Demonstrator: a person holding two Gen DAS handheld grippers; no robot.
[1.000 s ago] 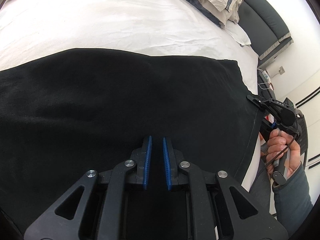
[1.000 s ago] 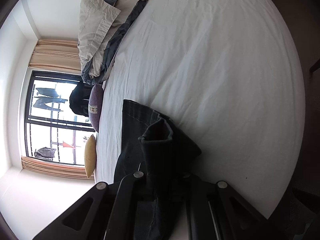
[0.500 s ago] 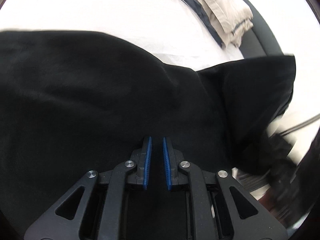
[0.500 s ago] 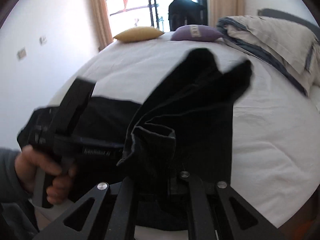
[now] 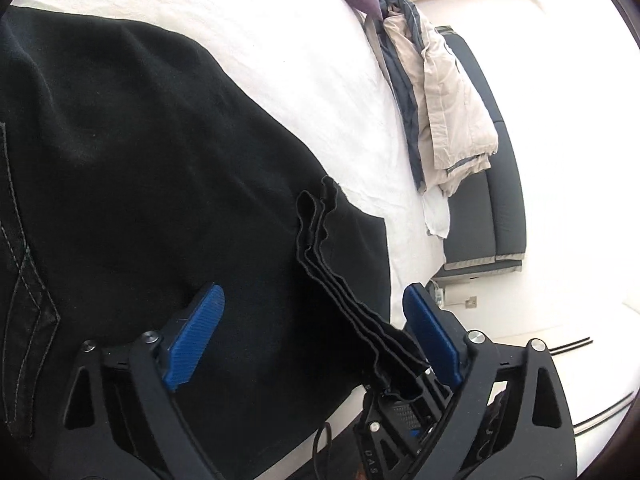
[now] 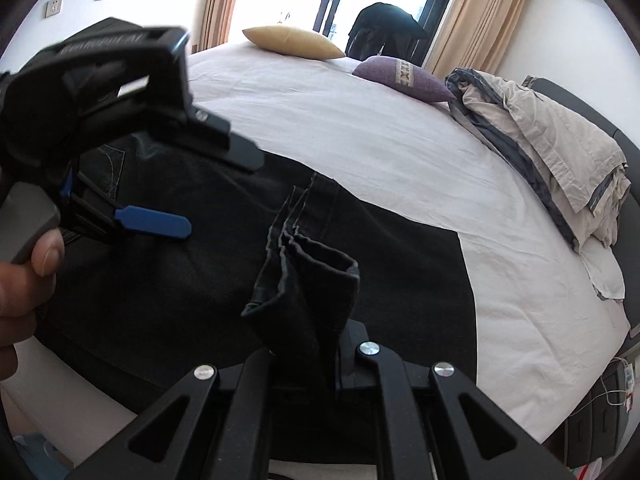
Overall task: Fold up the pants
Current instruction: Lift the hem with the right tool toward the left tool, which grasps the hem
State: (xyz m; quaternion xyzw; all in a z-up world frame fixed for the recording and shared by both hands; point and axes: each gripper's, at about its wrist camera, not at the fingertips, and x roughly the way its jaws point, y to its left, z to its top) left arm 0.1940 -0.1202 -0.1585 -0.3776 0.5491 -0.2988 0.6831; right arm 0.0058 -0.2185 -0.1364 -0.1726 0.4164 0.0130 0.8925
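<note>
Black pants (image 5: 140,168) lie spread on the white bed (image 5: 304,52). My left gripper (image 5: 316,326) hovers just over them, its jaws opening wide, blue pads (image 5: 208,320) pressing on nothing. The bunched leg hems (image 5: 320,236) run between the pads without touching them. Those hems (image 6: 308,264) stand up out of my right gripper (image 6: 304,344), which is shut on them. The cloth hides its fingertips. In the right wrist view, the left gripper's blue pad (image 6: 152,220) hangs over the pants at left, with a person's hand (image 6: 24,272) holding it.
A folded beige and grey duvet (image 6: 552,152) lies by the dark headboard (image 5: 480,200). A yellow pillow (image 6: 292,42) and a purple pillow (image 6: 404,76) sit at the bed's far side. A low stand with cables (image 6: 616,384) is beside the bed at right.
The left gripper's jaws went from shut to wide apart, and it rolled and swung sideways. The right gripper carried the leg hems across the pants, close to the left gripper.
</note>
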